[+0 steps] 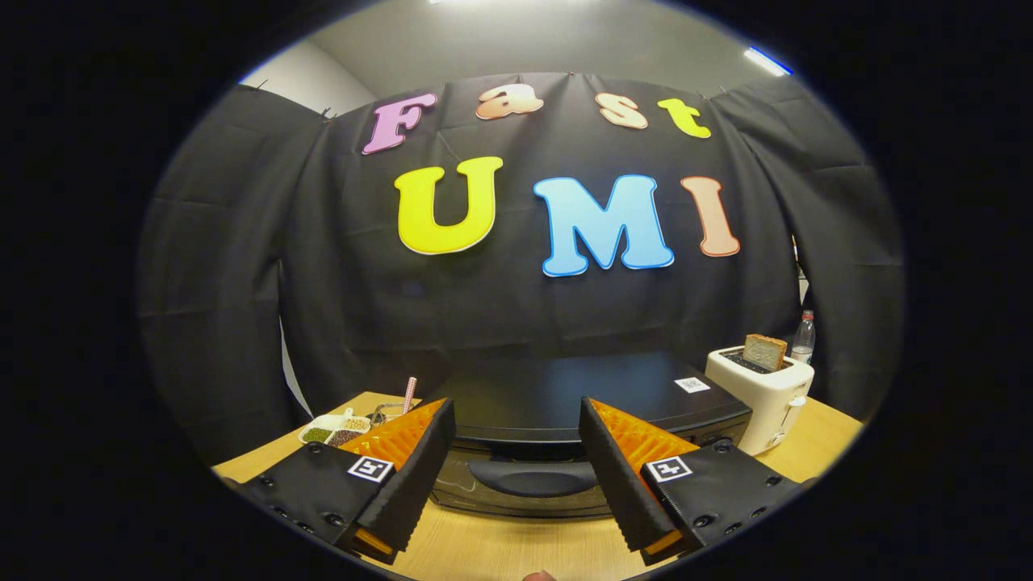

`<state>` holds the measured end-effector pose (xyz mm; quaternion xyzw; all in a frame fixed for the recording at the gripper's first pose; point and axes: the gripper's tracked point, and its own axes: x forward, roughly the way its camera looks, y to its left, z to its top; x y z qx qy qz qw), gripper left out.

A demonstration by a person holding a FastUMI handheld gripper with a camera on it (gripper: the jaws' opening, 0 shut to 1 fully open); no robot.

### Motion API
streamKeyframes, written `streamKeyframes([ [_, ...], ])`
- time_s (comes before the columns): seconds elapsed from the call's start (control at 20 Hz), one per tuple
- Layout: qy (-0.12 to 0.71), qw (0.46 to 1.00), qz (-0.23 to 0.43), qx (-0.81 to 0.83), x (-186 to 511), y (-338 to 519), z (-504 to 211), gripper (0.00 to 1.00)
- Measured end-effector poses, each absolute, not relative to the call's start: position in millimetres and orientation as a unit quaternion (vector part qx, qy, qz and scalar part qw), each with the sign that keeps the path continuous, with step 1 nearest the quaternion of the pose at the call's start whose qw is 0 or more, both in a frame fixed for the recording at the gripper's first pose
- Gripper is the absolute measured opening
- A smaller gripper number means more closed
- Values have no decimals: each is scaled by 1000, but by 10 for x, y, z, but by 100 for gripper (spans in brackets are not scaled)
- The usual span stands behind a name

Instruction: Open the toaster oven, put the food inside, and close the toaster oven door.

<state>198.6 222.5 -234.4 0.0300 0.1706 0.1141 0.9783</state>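
Gripper view: gripper [516, 420] fingers spread wide, holding nothing. Toaster oven [565, 420] sits on the wooden table [516, 549] just ahead, door shut, its handle [531, 478] centred between the fingertips. White toaster [763, 395] with bread stands beside it.

gripper view sits low over the table [500, 549], facing the toaster oven [565, 403] closely.

1. Gripper [516, 420]: fingers spread apart, gripping nothing.
2. Toaster oven [565, 403]: black, door closed, handle [533, 478] between the fingers.
3. White toaster [763, 395]: right of oven, bread slice [764, 351] upright in slot.
4. Wooden table [500, 549].
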Motion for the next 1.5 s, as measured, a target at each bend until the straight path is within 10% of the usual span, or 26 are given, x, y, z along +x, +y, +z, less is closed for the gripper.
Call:
streamKeyframes([
  [1.5, 185, 979, 79, -31, 1210, 2075, -2946, 96],
])
